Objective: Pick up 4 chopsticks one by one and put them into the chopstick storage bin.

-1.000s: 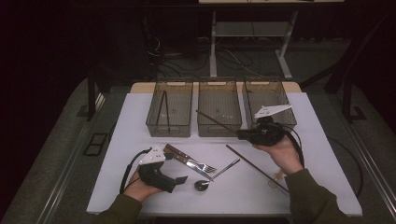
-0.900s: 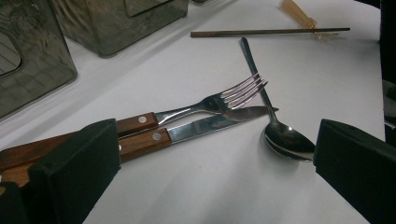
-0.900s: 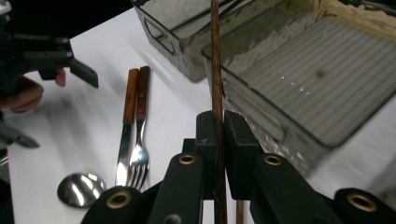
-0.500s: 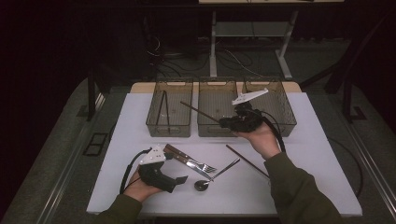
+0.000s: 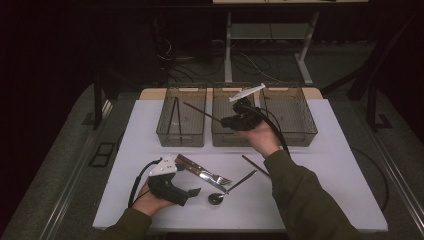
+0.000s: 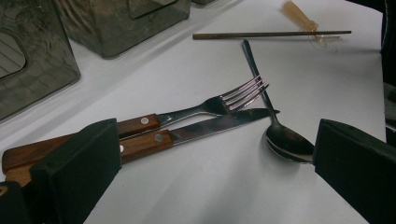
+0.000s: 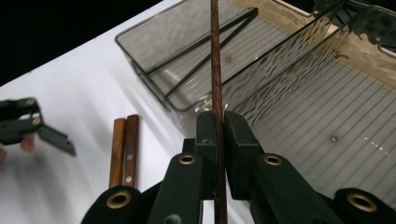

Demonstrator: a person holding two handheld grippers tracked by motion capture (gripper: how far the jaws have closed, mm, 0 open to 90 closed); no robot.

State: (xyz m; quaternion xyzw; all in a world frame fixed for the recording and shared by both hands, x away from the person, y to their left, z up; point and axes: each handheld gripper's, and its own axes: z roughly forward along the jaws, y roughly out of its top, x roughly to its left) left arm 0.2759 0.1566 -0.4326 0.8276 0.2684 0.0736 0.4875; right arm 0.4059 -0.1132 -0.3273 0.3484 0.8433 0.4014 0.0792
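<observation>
My right tool [image 5: 231, 121] has carried the chopstick [image 5: 202, 110] up from the surface toward the bins, clamped tight. I'd lower its tip into the left bin [image 5: 165, 131] beside its twins before releasing. Left tool [image 5: 192, 193] rests open.

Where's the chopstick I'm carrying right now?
In the high view the brown chopstick is clamped in the right tongs, held above the middle bin, its tip reaching over the left bin.

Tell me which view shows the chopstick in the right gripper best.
The right gripper view: the chopstick runs up from between the shut pads of the right gripper, close and sharp. The high view shows it thin and small, pointing toward the left bin.
</observation>
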